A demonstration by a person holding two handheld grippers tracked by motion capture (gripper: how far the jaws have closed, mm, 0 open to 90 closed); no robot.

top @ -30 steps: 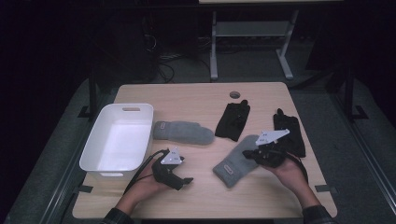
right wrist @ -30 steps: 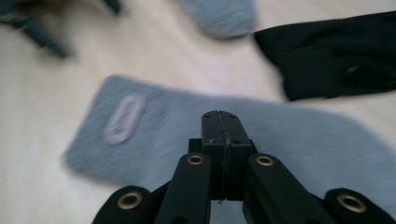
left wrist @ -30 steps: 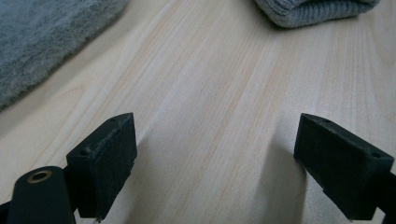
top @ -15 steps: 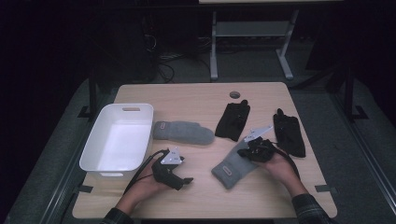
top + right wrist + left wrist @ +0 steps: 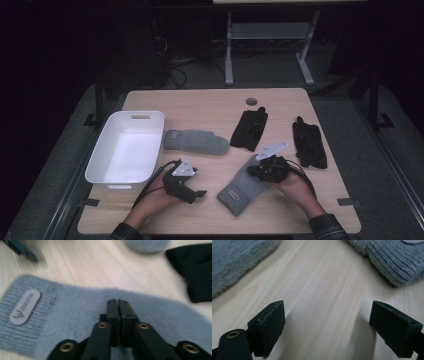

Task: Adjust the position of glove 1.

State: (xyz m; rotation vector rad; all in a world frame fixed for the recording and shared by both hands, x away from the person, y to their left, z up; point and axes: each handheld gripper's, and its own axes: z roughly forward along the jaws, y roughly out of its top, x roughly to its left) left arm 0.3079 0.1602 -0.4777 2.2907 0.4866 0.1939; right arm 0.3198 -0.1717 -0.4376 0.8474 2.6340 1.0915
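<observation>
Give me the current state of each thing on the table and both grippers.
Right gripper: jaws together, over the near grey mitten, nothing gripped.
Left gripper: open, empty, above bare table.
Near grey mitten: flat.
Far grey mitten: flat.
Two black gloves: flat, apart.
White bin: upright, empty.

Unreadable logo patch (image 5: pixel 24 306) on grey mitten (image 5: pixel 82 315)

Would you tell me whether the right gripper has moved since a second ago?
Yes: the right gripper has shifted left, away from the black glove, over the grey mitten.
</observation>
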